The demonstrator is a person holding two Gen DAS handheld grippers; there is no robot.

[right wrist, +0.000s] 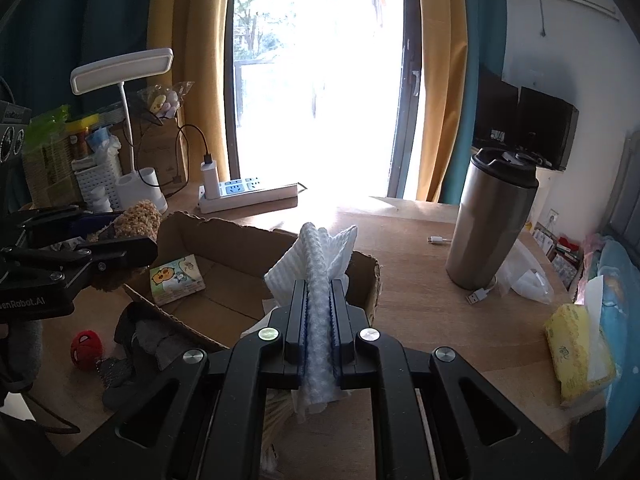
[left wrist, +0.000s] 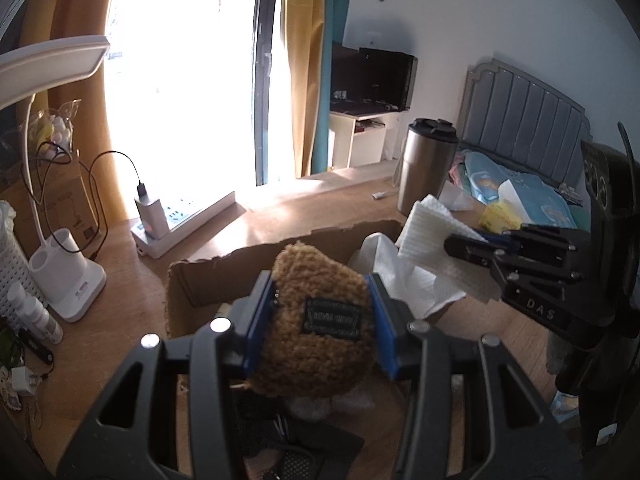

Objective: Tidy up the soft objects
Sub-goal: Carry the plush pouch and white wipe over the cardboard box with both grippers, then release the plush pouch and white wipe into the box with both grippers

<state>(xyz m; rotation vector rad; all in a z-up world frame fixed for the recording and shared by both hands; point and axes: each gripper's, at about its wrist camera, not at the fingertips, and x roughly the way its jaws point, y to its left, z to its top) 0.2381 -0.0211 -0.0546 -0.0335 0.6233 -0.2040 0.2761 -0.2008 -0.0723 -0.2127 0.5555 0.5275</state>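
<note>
Left gripper [left wrist: 322, 320] is clamped on a fuzzy brown plush [left wrist: 316, 320], held right over the open cardboard box [left wrist: 208, 280]. Right gripper [right wrist: 318, 320], off to its right, is squeezed nearly shut on a folded white cloth [right wrist: 316, 280], also above the box. Steel tumbler [right wrist: 492, 224] sits further right.

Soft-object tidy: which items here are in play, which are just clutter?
In play: brown fuzzy pouch in left gripper; white cloth in right gripper; cardboard box; red plush ball.
Clutter: steel tumbler; power strip; desk lamp; tissue pack.
</note>
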